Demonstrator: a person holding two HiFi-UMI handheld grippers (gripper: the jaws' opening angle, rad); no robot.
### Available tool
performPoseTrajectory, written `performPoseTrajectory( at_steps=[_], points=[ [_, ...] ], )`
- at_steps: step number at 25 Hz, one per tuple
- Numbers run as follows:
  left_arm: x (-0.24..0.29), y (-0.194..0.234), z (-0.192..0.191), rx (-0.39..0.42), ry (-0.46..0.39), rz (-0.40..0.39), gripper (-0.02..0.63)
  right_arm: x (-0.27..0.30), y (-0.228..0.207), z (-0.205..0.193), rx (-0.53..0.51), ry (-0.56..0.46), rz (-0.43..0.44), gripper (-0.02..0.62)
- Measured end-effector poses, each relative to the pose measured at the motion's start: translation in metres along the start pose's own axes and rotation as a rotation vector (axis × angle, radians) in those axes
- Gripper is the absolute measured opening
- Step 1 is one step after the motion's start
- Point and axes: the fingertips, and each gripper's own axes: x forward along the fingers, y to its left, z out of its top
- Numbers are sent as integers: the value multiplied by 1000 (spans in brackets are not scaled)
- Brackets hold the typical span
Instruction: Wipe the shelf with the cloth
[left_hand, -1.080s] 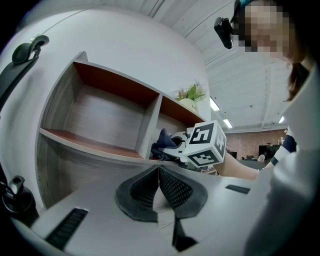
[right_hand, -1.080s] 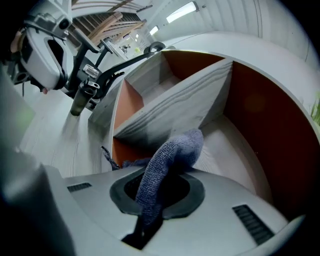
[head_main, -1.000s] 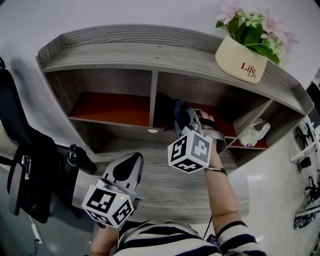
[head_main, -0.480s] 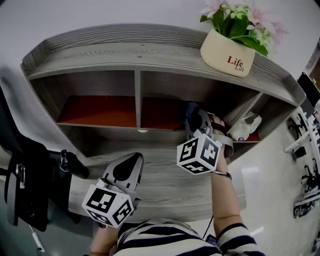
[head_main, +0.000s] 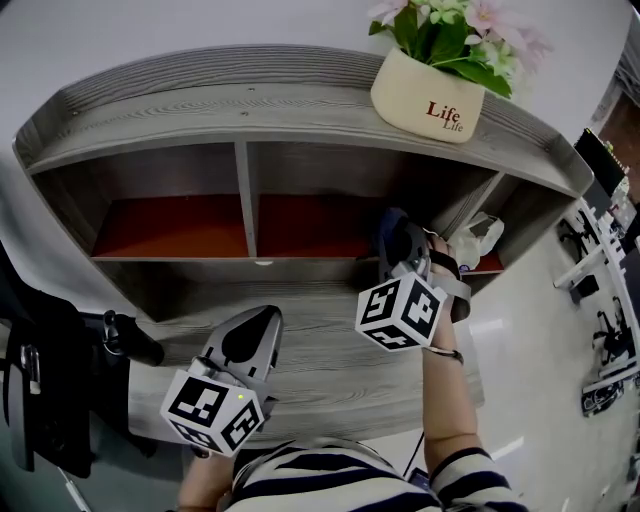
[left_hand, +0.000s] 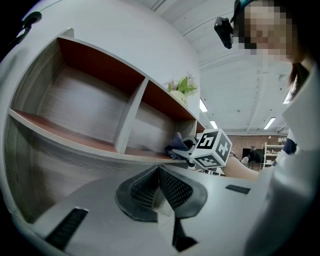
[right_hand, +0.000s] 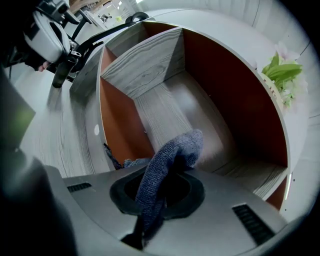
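Soft, even indoor light. Ceiling strips (left_hand: 270, 122) glare in the left gripper view. The shelf (head_main: 250, 95) compartments sit in shadow. Fisheye bending is strong, the corners are dark and the near foreground is blurred.

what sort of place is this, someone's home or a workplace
Most likely a workplace, an office or lab hall, not a home: long ceiling strip lights run beyond the grey shelf unit, and black equipment stands on the glossy white floor.

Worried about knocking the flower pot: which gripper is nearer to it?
Right. The right gripper, shut on the cloth, is inside the compartment below the flower pot; the left gripper hangs lower, outside the shelf.
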Motion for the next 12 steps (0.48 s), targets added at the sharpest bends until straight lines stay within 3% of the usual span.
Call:
performPoseTrajectory(
  at_steps=[6, 12],
  points=[
    [4, -5, -2, -5, 5, -19, 15, -4, -8, -17, 30, 53, -31, 44],
    [3, -4, -1, -13, -7, -15, 17, -6, -13, -16, 39, 26, -48, 44]
  ],
)
